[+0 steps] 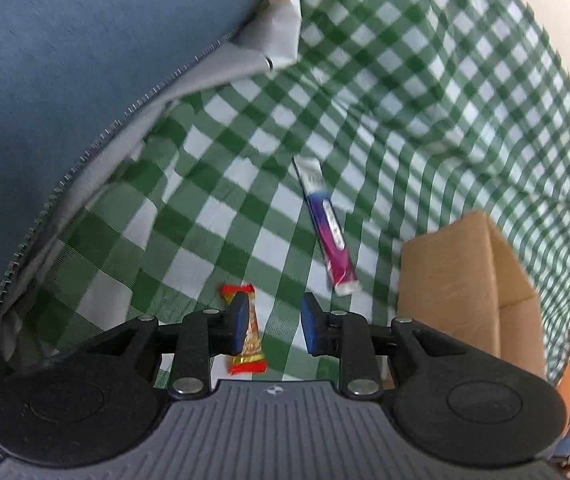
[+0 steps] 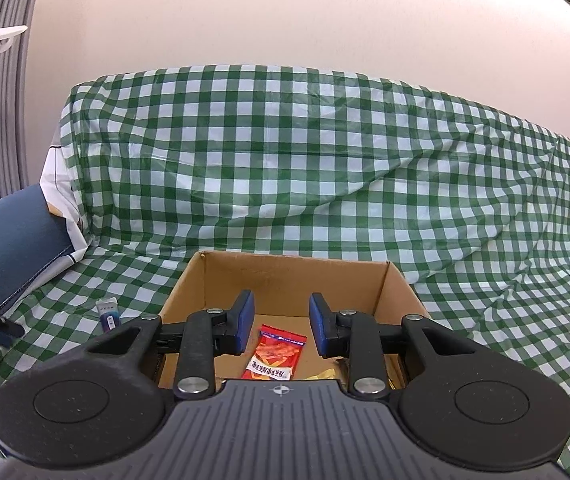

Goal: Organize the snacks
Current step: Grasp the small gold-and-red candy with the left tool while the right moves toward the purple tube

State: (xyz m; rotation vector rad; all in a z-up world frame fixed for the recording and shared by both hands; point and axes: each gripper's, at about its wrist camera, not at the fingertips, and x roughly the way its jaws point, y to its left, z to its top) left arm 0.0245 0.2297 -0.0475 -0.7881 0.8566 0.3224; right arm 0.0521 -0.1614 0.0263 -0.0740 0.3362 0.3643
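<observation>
In the left wrist view, my left gripper (image 1: 273,326) is open above the green checked cloth (image 1: 405,80). A small red and gold candy (image 1: 247,334) lies under its left finger (image 1: 239,326). A purple and white snack stick (image 1: 327,226) lies beyond, untouched. The cardboard box (image 1: 457,280) stands at the right. In the right wrist view, my right gripper (image 2: 281,324) is open and empty over the open cardboard box (image 2: 285,276). A red snack packet (image 2: 275,356) lies on the box floor below it. The snack stick (image 2: 108,312) shows left of the box.
A blue cushion with a zipper (image 1: 65,100) fills the left of the left wrist view and shows in the right wrist view (image 2: 9,244). The cloth drapes over a sofa back (image 2: 305,140). A yellowish wrapper (image 2: 323,374) lies in the box.
</observation>
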